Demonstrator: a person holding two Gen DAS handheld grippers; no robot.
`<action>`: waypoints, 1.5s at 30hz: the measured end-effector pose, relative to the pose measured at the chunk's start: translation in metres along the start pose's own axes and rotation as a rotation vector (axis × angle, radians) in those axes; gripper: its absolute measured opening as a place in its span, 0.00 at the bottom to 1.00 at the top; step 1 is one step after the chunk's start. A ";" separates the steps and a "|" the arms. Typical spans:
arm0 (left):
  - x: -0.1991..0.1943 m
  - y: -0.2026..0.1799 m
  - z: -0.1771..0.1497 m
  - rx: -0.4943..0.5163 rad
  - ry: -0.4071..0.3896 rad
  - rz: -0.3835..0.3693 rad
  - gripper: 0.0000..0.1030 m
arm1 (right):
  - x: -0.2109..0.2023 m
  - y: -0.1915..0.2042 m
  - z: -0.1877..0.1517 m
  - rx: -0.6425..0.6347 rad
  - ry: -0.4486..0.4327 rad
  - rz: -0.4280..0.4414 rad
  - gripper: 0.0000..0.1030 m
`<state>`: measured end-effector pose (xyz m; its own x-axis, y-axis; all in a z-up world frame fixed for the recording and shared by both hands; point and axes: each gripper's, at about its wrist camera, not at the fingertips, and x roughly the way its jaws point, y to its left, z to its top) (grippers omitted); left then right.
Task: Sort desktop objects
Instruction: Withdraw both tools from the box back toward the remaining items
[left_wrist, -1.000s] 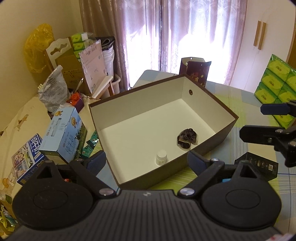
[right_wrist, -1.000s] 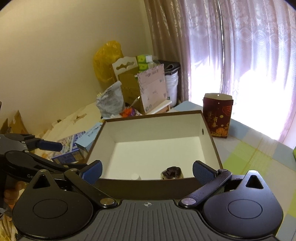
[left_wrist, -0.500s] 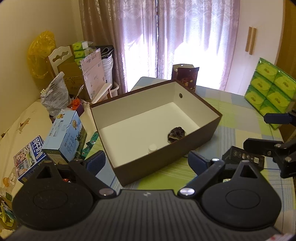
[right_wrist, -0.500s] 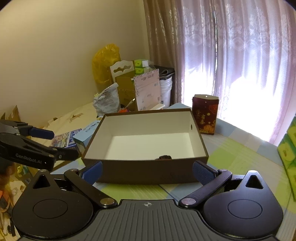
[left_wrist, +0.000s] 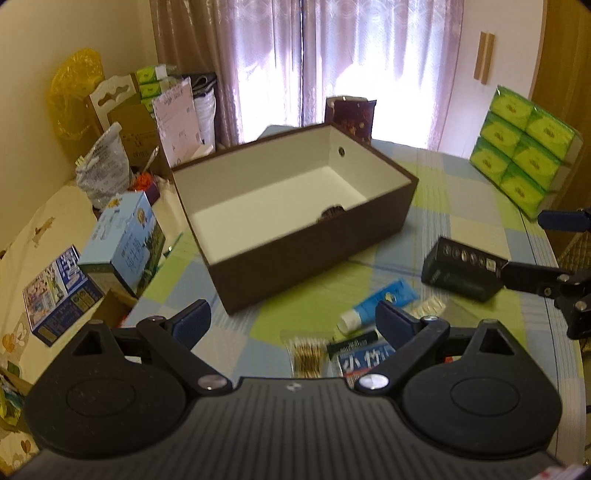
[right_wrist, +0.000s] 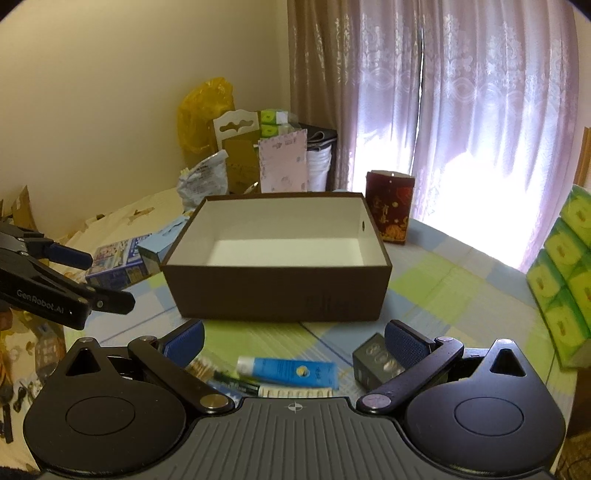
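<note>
A brown box (left_wrist: 314, 254) with a white inside stands open on the checked tablecloth, and a dark scrunchie (left_wrist: 332, 213) peeks over its near wall. In front of it lie a blue tube (left_wrist: 380, 304), a black carton (left_wrist: 461, 273), a pack of cotton swabs (left_wrist: 308, 354) and a blister strip (left_wrist: 428, 306). My left gripper (left_wrist: 293, 321) hangs open above these loose things, holding nothing. My right gripper (right_wrist: 293, 341) is open too, over the blue tube (right_wrist: 288, 369) and beside the black carton (right_wrist: 373, 365), facing the box (right_wrist: 277, 284).
Green tissue packs (left_wrist: 521, 147) are stacked at the table's right edge. A red gift bag (right_wrist: 389, 210) stands behind the box. A blue carton (left_wrist: 125, 240) and piled bags and cardboard crowd the left side. Each gripper shows in the other's view, the left gripper (right_wrist: 99, 278) and the right gripper (left_wrist: 532, 247).
Both grippers have drawn back from over the box toward the table's near side. The loose items in front of the box have come into view, and the small white bottle is now hidden.
</note>
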<state>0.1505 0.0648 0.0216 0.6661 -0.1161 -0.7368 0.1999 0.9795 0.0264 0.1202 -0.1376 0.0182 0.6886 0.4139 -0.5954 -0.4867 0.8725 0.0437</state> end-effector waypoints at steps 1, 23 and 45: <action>-0.001 0.000 -0.003 -0.002 0.006 0.000 0.91 | -0.002 0.000 -0.002 -0.001 0.002 0.002 0.98; 0.011 -0.010 -0.043 -0.010 0.107 0.012 0.91 | 0.009 0.009 -0.039 0.005 0.104 0.046 0.98; 0.039 0.006 -0.063 -0.023 0.141 0.011 0.89 | 0.039 -0.009 -0.083 0.107 0.217 -0.017 0.98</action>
<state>0.1327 0.0765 -0.0492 0.5605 -0.0823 -0.8240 0.1751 0.9843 0.0208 0.1066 -0.1508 -0.0723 0.5593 0.3435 -0.7544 -0.4085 0.9061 0.1098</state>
